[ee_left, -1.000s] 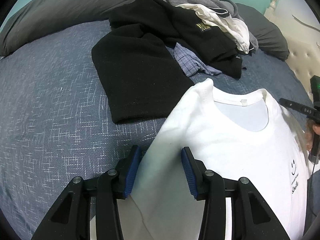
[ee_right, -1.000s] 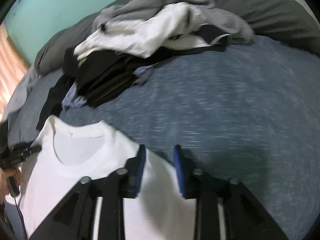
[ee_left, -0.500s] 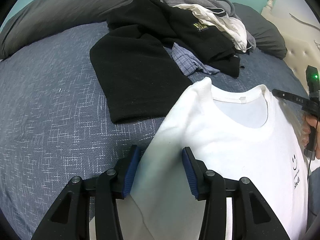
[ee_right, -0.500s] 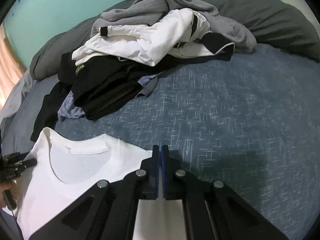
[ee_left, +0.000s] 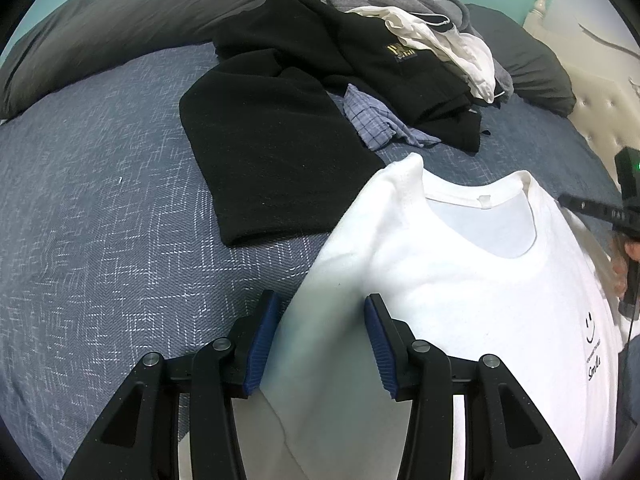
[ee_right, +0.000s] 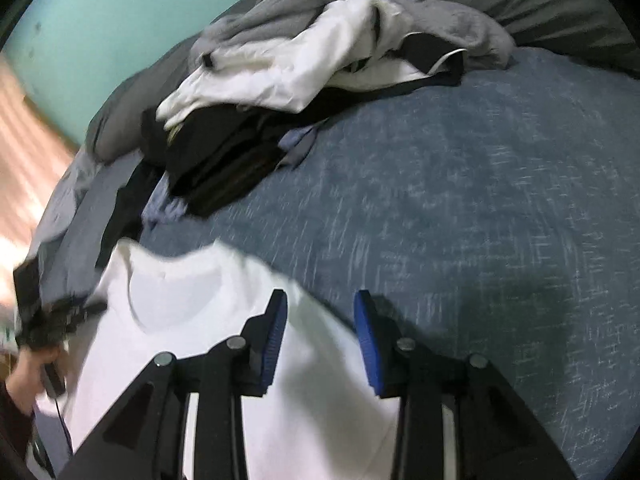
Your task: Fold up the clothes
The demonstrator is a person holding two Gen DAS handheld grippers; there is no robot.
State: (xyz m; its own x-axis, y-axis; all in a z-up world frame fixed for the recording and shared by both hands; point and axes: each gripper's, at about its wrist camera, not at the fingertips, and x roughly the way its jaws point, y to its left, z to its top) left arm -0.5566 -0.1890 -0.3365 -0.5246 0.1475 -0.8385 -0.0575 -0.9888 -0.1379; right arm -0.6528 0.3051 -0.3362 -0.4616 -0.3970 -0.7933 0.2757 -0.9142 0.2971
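My left tool (ee_left: 318,344) sits released over the soft white cotton T-shirt (ee_left: 460,280), low in the frame. My right tool (ee_right: 320,342) is opening, shirt edge between its jaws.

White T-shirt's (ee_left: 460,300) hem cut off

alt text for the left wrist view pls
The left gripper hangs open over the folded side of a white t-shirt spread on a blue bedspread. A folded black garment and a clothes pile lie beyond.
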